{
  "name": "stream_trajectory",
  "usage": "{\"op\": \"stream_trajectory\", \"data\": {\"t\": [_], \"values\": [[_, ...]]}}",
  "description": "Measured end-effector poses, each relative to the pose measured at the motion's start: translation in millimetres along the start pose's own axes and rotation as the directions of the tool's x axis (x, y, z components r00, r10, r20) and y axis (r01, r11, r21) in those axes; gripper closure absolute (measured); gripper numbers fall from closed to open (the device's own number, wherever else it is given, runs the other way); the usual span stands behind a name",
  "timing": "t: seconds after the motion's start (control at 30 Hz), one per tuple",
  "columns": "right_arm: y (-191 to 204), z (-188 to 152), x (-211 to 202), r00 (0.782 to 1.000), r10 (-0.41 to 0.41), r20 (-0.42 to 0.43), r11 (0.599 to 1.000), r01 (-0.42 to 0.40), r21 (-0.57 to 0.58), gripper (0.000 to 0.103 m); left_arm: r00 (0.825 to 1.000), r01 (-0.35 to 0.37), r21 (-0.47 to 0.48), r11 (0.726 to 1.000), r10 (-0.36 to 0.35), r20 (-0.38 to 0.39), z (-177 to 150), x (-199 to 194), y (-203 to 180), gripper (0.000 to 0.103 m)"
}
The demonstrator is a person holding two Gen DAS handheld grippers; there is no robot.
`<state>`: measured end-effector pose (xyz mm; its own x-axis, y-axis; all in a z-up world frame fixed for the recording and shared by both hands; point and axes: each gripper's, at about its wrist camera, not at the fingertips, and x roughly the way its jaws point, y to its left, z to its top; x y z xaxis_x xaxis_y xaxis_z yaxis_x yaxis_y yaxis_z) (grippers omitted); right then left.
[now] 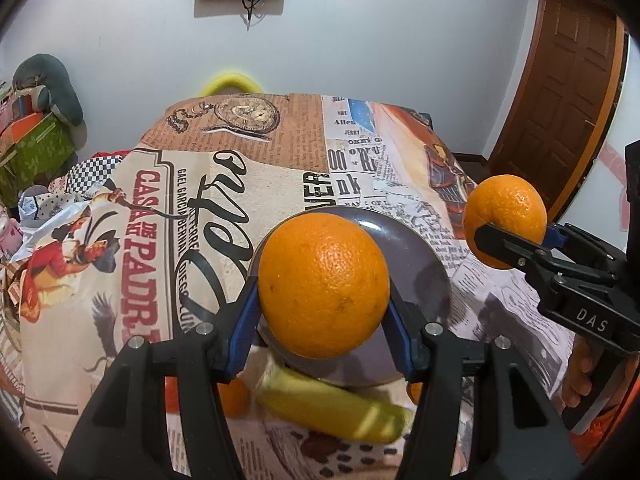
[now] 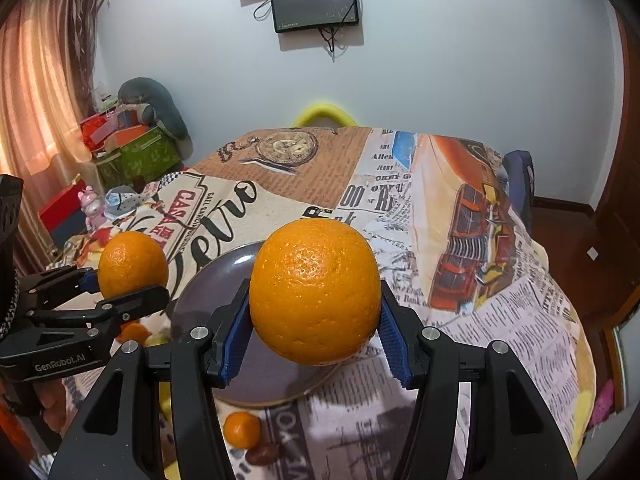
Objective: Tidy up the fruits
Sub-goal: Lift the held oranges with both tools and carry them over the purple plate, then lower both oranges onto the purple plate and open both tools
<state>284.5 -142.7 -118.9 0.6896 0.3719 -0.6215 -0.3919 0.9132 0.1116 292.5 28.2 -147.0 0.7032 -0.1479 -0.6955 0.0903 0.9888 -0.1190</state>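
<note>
The left gripper (image 1: 324, 300) had its blue-padded jaws pinched against the two sides of a large orange (image 1: 323, 285), which was lifted clear of the table and hung over the near part of a dark grey plate (image 1: 416, 248). The right gripper (image 2: 314, 312) did the same with a second orange (image 2: 315, 291), its ribbed blue pads pressed to the fruit's flanks, the fruit raised above the plate's right edge. Each wrist camera also caught the other tool: from the left wrist, the right gripper appeared at the right edge with its orange held high beside the plate; from the right wrist, the left gripper appeared at the left edge with its orange beside the plate's left rim.

The plate itself showed only bare surface where it was visible and sat on a tablecloth (image 2: 500, 320) printed with newspaper text, a pocket watch and an orange truck. In front of the plate, near the table's front edge, lay a yellow banana (image 1: 340, 408), blurred, and a small mandarin (image 2: 241, 430) with a dark reddish fruit (image 2: 262, 454) touching it; what kind that last one was could not be told. Another bit of orange fruit (image 2: 134, 332) peeked out under the left gripper's fingers.

Farther back, a yellow chair back (image 2: 325, 114) rose behind the table, and a dark screen (image 2: 314, 2) hung on the white wall.
</note>
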Motion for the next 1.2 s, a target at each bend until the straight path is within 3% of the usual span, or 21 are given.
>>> {"op": "stream_trajectory", "data": {"t": [0.67,0.83,1.2], "values": [[-7,-3,71,0.99,-0.008,-0.139,1.0,0.006,-0.013,0.049,0.985,-0.02,0.001,1.0,0.02,-0.17,5,78,12,0.046],[-6,-7,82,0.985,-0.001,-0.171,1.0,-0.002,-0.018,0.049,0.981,-0.039,0.008,0.999,0.04,-0.189,5,88,13,0.046],[-3,-7,86,0.984,-0.004,-0.176,0.999,-0.003,-0.04,0.045,0.977,-0.013,-0.034,0.999,0.005,-0.213,8,94,19,0.045]]}}
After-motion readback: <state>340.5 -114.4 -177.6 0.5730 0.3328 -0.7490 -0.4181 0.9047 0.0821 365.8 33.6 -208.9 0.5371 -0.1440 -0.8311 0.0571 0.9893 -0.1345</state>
